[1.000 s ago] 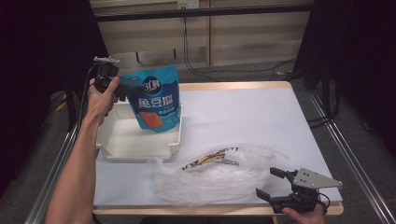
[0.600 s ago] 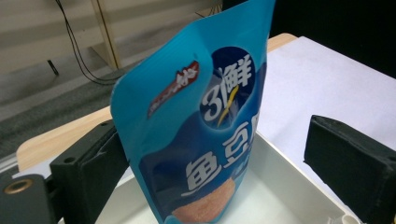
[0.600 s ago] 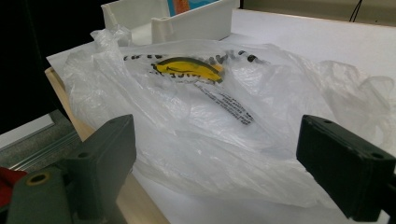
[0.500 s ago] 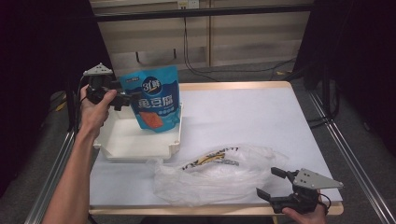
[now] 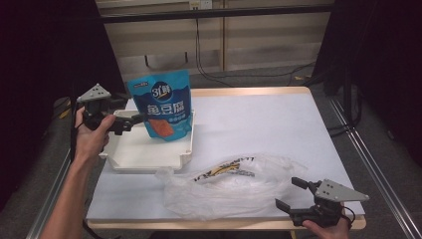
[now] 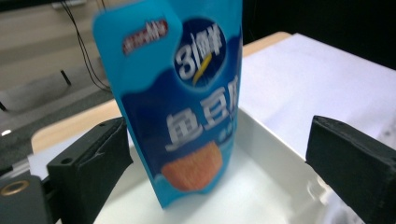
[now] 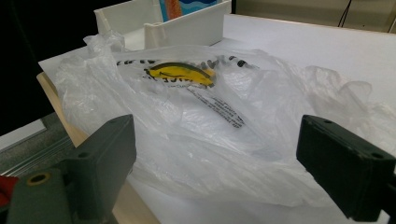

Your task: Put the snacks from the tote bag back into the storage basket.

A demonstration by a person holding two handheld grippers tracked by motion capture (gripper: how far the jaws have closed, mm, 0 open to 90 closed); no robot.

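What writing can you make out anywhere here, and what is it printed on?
"3" followed by stylised white characters too blurred to read: round dark badge near the top of the blue pouch.
"鱼豆腐": large white characters across the pouch's middle.
White print on the red strip at the pouch's top left: too blurred to read.
Black print around the yellow logo on the clear plastic bag: too small and creased to read.

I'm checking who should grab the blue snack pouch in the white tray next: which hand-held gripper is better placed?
Left. The left hand-held gripper is open right beside the blue pouch standing in the white tray; the right hand-held gripper sits at the near edge by the plastic bag.
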